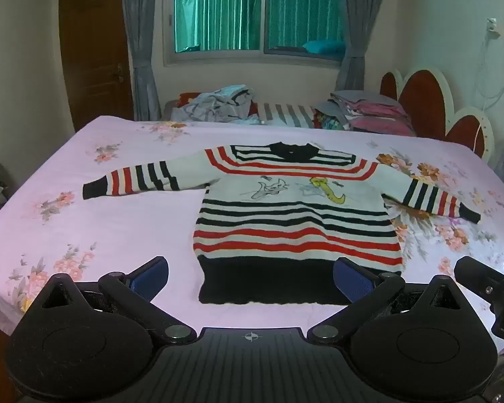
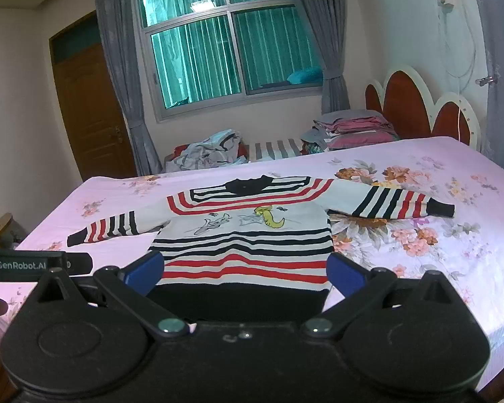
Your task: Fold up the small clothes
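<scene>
A small striped sweater (image 1: 295, 215), white with red and black bands and cartoon prints, lies flat and face up on the pink floral bed (image 1: 117, 221), both sleeves spread out. It also shows in the right wrist view (image 2: 248, 235). My left gripper (image 1: 252, 278) is open and empty, hovering just in front of the black hem. My right gripper (image 2: 245, 275) is open and empty, above the hem, and its body shows at the right edge of the left wrist view (image 1: 487, 285).
Piles of clothes (image 1: 218, 104) and folded linens (image 1: 369, 110) lie beyond the far edge of the bed. A red and white headboard (image 1: 430, 107) stands at the right. A wooden door (image 1: 94, 53) and a curtained window (image 1: 255, 13) are behind.
</scene>
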A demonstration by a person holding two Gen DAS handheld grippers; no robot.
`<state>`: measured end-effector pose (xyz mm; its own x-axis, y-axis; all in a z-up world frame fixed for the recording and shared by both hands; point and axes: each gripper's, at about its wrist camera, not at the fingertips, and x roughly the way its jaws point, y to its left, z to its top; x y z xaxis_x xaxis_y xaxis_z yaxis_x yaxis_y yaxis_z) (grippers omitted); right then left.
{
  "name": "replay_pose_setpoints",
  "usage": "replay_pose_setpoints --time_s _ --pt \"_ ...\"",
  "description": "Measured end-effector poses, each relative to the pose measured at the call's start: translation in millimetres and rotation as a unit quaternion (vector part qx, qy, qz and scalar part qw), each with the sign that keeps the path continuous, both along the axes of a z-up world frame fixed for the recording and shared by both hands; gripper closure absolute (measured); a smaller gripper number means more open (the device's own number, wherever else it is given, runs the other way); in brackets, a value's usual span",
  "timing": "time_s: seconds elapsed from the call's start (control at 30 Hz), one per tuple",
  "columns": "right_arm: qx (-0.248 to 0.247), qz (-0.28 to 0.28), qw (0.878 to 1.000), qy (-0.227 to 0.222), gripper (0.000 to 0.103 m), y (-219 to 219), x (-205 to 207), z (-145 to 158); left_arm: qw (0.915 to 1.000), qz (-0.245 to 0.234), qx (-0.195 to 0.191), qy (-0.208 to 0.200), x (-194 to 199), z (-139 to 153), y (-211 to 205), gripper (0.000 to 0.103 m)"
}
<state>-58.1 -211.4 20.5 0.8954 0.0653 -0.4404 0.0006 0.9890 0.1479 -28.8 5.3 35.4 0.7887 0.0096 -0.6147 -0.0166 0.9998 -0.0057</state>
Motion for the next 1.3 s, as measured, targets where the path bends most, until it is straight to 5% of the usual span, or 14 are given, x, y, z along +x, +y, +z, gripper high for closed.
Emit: replay_pose_setpoints --time_s 1.3 --pt "-0.003 -0.001 1.000 -0.008 0.000 -1.7 10.4 -2.7 1.0000 0.003 -0.001 0.010 6.4 -7.2 1.7 0.000"
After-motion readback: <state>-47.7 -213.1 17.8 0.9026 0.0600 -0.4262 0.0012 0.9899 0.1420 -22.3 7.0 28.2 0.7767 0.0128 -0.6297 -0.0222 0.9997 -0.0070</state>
